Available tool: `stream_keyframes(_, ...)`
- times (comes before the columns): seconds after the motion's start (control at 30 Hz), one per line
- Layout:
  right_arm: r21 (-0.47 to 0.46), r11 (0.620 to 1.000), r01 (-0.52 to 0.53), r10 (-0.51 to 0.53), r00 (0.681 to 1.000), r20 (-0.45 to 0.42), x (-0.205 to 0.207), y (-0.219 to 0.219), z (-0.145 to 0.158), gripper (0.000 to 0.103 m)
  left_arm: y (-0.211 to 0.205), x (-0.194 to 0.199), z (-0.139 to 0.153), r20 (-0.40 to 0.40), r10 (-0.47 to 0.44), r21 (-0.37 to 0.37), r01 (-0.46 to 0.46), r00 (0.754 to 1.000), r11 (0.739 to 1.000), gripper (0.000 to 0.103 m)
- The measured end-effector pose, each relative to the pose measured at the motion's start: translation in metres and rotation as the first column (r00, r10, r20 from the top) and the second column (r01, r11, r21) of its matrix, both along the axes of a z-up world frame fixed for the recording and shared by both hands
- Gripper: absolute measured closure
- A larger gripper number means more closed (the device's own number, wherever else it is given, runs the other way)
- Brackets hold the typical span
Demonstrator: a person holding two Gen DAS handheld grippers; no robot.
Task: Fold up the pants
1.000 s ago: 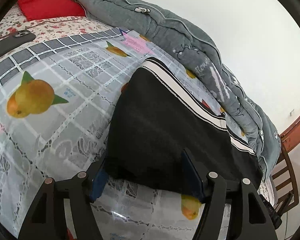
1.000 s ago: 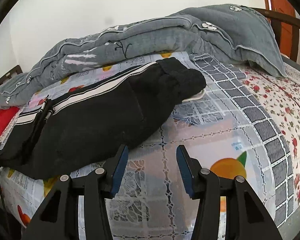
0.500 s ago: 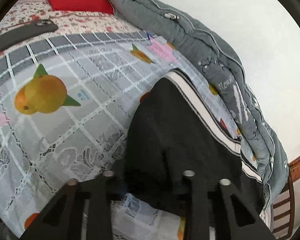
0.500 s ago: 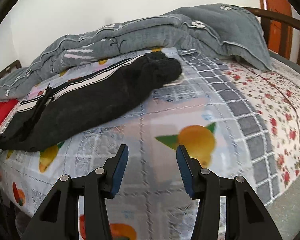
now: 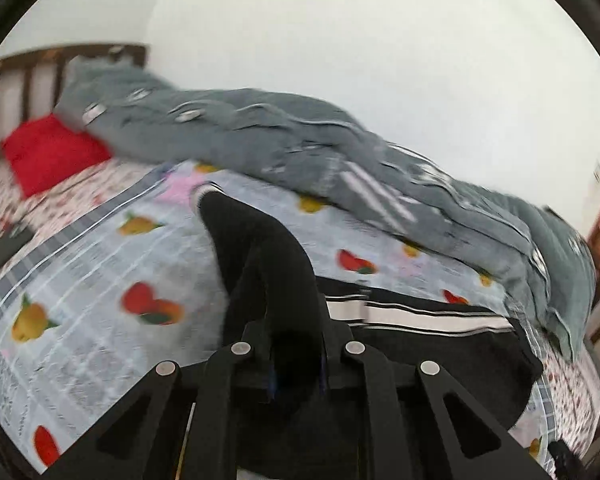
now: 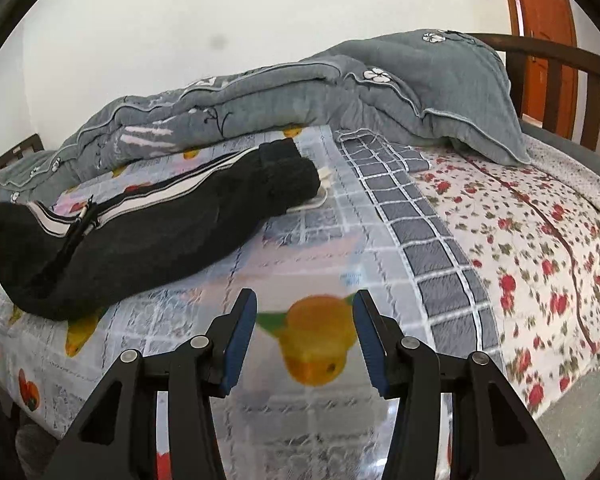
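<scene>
One bed [image 6: 500, 216] carries everything, its near part covered by a fruit-print sheet [image 6: 308, 264] and its right end by a flowered one. Along the far edge by the wall lies a rumpled grey quilt [image 6: 300, 92]. In front of the quilt, on the fruit-print sheet, lie the black pants [image 6: 160, 232] with a white side stripe, stretched along the bed toward its left end. A red pillow [image 5: 48, 152] sits at the headboard corner in the left view, and a dark flat thing, too blurred to name, lies near the front edge there. The left tongs [image 5: 296, 360] have just been closing and now pinch a fold of the pants, which rises off the bed in a black ridge. The right tongs [image 6: 306, 340] stand spread with nothing between them, above the sheet near the front edge, apart from the pants.
</scene>
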State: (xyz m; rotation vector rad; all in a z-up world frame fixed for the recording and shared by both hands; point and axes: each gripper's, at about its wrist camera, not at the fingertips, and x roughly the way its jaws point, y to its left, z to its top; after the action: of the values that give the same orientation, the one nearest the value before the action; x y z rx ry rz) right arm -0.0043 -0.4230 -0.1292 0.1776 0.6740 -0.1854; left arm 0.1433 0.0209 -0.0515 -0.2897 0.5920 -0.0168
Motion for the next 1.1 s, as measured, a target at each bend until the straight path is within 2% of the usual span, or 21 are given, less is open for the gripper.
stream_keyframes(0.23,0.047,0.998,-0.034,0.034,0.999,-0.003,0.021,-0.021,0.001,0.054,-0.09,0.009,-0.011,0.0,-0.134,0.017,0.133,0.991,0.991,0.09)
stream_keyframes(0.33,0.062,0.997,-0.042,0.042,0.999,0.005,0.024,-0.025,0.002,0.054,-0.124,0.013,-0.026,-0.019,-0.191,0.023,0.191,0.981,0.981,0.09)
stream_keyframes(0.53,0.1,0.994,-0.048,0.047,0.999,0.005,0.028,-0.031,-0.003,0.054,-0.18,0.016,-0.076,-0.117,-0.305,-0.05,0.301,0.945,0.952,0.09)
stream_keyframes(0.63,0.115,0.992,-0.055,0.057,0.998,-0.016,0.033,-0.032,-0.012,0.054,-0.197,0.011,-0.086,-0.114,-0.314,-0.029,0.313,0.942,0.949,0.09)
stream_keyframes(0.8,0.109,0.991,-0.071,0.076,0.997,-0.036,0.041,-0.028,-0.018,0.054,-0.216,0.007,-0.089,-0.115,-0.37,-0.014,0.371,0.922,0.929,0.09)
stream_keyframes(0.9,0.117,0.989,-0.086,0.091,0.995,-0.033,0.048,-0.024,-0.016,0.054,-0.219,0.007,-0.089,-0.127,-0.372,0.012,0.376,0.92,0.927,0.089)
stream_keyframes(1.0,0.12,0.987,-0.107,0.11,0.994,-0.019,0.053,-0.017,-0.011,0.054,-0.212,0.01,-0.089,-0.158,-0.404,-0.028,0.405,0.901,0.914,0.082)
stream_keyframes(1.07,0.119,0.985,-0.121,0.123,0.992,-0.006,0.057,-0.009,-0.005,0.053,-0.207,0.008,-0.085,-0.15,-0.454,-0.073,0.448,0.878,0.891,0.071)
stream_keyframes(1.1,0.121,0.984,-0.131,0.132,0.991,0.003,0.06,-0.004,-0.002,0.053,-0.204,0.005,-0.081,-0.141,-0.472,-0.086,0.464,0.87,0.882,0.07)
